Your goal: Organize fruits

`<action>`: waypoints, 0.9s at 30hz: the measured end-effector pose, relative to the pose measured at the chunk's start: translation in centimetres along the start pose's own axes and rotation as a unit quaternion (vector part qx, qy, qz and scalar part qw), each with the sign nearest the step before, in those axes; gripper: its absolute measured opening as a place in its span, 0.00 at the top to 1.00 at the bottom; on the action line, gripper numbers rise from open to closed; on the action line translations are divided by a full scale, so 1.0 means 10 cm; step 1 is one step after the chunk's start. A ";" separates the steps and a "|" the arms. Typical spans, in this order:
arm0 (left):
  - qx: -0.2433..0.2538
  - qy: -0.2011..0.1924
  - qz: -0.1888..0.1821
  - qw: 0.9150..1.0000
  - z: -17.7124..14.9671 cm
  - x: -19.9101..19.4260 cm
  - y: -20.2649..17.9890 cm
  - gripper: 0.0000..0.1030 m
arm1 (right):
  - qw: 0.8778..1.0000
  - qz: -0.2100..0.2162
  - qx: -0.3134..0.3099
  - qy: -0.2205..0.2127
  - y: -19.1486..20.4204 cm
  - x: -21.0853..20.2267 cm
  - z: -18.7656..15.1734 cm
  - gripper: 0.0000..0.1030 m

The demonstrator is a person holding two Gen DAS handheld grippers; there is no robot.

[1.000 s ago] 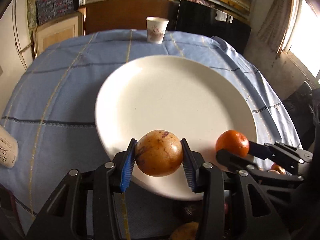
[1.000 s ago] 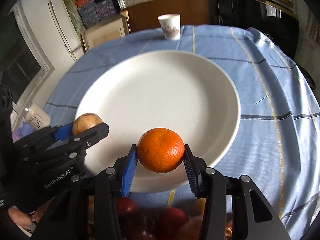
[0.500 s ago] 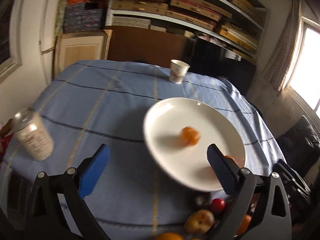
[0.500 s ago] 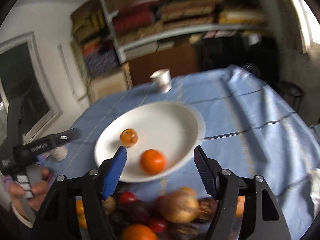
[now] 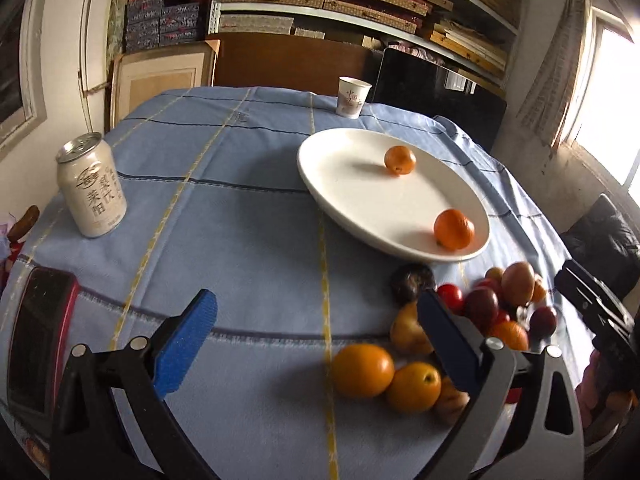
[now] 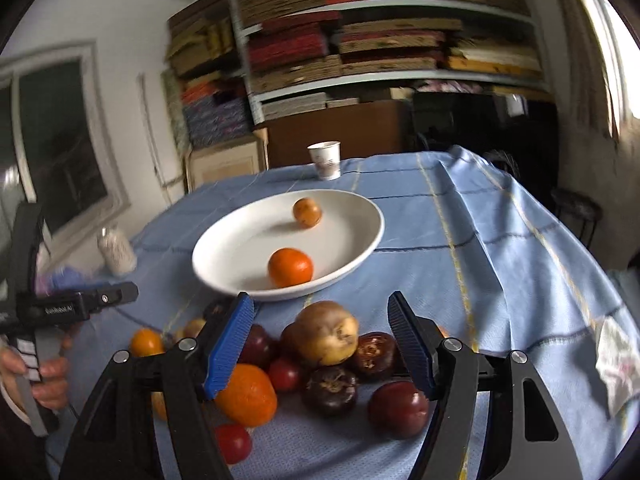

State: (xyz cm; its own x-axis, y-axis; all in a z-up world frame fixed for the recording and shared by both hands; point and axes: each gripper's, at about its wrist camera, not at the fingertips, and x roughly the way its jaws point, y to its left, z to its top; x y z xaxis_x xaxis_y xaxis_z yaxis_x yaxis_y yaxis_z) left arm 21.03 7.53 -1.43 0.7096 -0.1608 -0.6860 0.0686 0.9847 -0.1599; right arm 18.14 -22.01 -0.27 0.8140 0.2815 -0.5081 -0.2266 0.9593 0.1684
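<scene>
A white plate (image 5: 344,184) (image 6: 240,248) on the blue tablecloth holds two fruits: a brownish-orange one (image 5: 399,160) (image 6: 307,212) at the far side and an orange (image 5: 454,229) (image 6: 290,267) near the front rim. A pile of loose fruit lies on the cloth in front of the plate: oranges (image 5: 363,369), a tan fruit (image 6: 325,332), dark purple ones (image 6: 329,390) and small red ones. My left gripper (image 5: 318,336) is open and empty above the cloth, left of the pile. My right gripper (image 6: 322,344) is open and empty just above the pile.
A drink can (image 5: 92,186) stands at the left, a paper cup (image 5: 352,97) (image 6: 326,160) at the far edge. A dark phone-like object (image 5: 38,340) lies at the near left. A crumpled tissue (image 6: 618,356) lies at the right. Shelves stand behind the table.
Both grippers let go of their fruits onto the plate, opened wide and drew back toward the near edge. The fruit pile is now in view under them.
</scene>
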 end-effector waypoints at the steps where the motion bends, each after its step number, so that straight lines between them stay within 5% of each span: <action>1: -0.003 0.000 -0.002 1.000 -0.04 -0.02 0.01 0.04 | 1.000 0.001 0.001 0.002 0.00 0.01 0.01 0.32; 8: -0.025 0.016 -0.034 0.999 -0.14 -0.04 0.08 0.04 | 0.997 0.011 0.058 0.051 -0.23 0.19 -0.04 0.32; 12: -0.015 0.018 -0.036 0.999 -0.18 -0.06 0.04 0.04 | 0.996 0.029 0.033 0.075 -0.15 0.33 0.00 0.32; 16: -0.001 0.010 -0.024 1.000 -0.20 -0.09 0.00 0.04 | 0.995 0.015 -0.024 0.096 -0.07 0.48 0.04 0.44; 27: -0.006 0.007 -0.035 0.999 -0.17 -0.16 0.13 0.05 | 0.990 0.052 0.014 0.131 -0.22 0.54 0.00 0.58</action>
State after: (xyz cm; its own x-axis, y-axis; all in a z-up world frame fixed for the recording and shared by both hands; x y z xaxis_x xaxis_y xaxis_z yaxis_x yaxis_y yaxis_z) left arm 18.77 8.93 -1.76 0.6932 -0.2298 -0.6831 0.1094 0.9704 -0.2154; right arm 23.05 -22.62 -3.42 0.6189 0.3792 -0.6879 -0.2845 0.9245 0.2536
